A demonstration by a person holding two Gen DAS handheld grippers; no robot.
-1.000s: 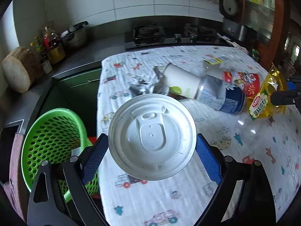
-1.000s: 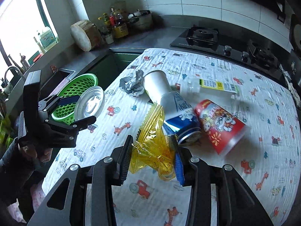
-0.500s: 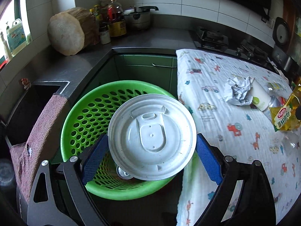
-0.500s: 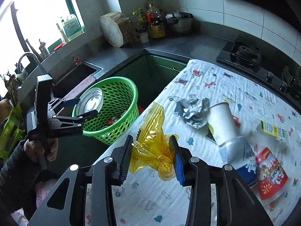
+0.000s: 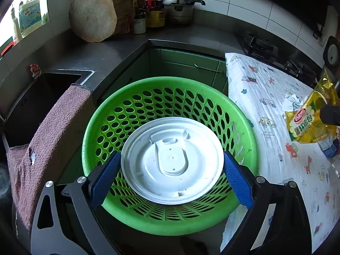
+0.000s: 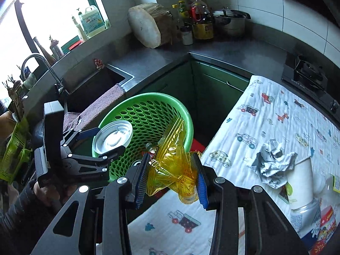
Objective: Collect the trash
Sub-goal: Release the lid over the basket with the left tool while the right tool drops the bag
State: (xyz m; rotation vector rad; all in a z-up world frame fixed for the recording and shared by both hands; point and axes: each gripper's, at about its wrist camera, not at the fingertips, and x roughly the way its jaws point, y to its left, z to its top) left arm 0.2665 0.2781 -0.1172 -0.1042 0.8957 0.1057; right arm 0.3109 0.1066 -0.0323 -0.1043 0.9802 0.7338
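I see the left gripper [image 5: 172, 176] clamping a round white plastic lid [image 5: 172, 160] over the perforated green basket [image 5: 136, 106], right gripper [image 6: 172, 176] pinching a crinkly yellow wrapper [image 6: 174, 163].

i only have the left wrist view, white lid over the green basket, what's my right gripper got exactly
Observer: The right gripper is shut on a crumpled yellow transparent plastic wrapper, pinched between both blue pads.
Operator: is it over the basket yet
Observer: Not clearly. In the right wrist view the wrapper hangs by the near rim of the green perforated plastic basket, next to the edge of the table with the white cartoon-print cloth.
Operator: anything left on the table
Observer: Yes: a crumpled silver foil wrapper, a white paper cup lying on its side, and a red printed can at the right edge.
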